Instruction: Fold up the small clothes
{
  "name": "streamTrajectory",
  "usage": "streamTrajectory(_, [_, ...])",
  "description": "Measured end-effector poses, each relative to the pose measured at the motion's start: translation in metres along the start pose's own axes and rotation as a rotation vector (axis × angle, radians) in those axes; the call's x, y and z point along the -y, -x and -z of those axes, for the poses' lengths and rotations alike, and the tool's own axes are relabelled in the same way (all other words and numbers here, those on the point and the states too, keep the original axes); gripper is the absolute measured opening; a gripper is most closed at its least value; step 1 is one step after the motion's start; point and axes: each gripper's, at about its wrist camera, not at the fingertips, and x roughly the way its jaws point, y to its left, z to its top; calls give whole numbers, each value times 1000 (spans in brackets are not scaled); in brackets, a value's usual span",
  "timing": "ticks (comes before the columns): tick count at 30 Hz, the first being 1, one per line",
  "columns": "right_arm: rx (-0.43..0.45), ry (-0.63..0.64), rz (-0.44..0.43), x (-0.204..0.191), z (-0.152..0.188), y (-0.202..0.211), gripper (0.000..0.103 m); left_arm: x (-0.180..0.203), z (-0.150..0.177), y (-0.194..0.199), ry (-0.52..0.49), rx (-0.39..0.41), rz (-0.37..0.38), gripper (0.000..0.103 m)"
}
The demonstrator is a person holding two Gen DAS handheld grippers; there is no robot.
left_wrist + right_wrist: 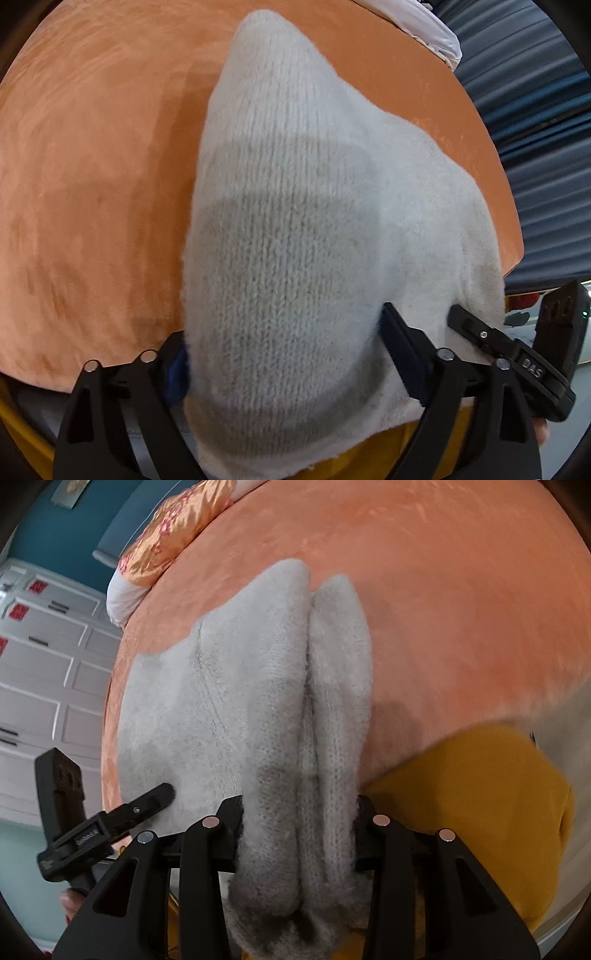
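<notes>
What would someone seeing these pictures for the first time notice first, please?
The pale grey knitted sweater fills the middle of both views, draped over the orange bedspread. The left gripper and the right gripper are each shut on its near edge, the right one pinching a bunched fold. A mustard-yellow garment lies at the lower right of the right wrist view, and a shiny orange pillow sits at the far upper left.

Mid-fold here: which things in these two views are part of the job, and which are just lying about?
In the job: white knit garment, left gripper, right gripper, orange bedspread as folding surface.

Lying about: mustard garment, satin pillow, white wardrobe.
</notes>
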Motion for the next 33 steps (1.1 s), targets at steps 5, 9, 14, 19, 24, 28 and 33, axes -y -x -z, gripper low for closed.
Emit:
streamTrajectory(5, [27, 39, 76, -20, -4, -1, 38, -7, -7, 6, 27, 19, 53, 74])
streamTrajectory(9, [113, 180, 64, -64, -4, 29, 34, -6, -4, 42, -20, 76, 105, 55])
streamTrajectory(14, [228, 319, -12, -127, -1, 76, 34, -5, -7, 100, -41, 196, 161, 54])
streamTrajectory(19, [338, 389, -150, -183, -6, 111, 34, -10, -20, 175, -84, 361, 176, 54])
streamTrajectory(24, [411, 434, -316, -233, -28, 123, 34, -18, -45, 249, -135, 553, 111, 54])
streamTrajectory(28, [401, 429, -351, -257, -60, 82, 52, -53, -81, 250, -169, 634, 27, 63])
streamTrajectory(33, [149, 184, -123, -205, -98, -55, 38, -141, -121, 147, -18, 426, -180, 66])
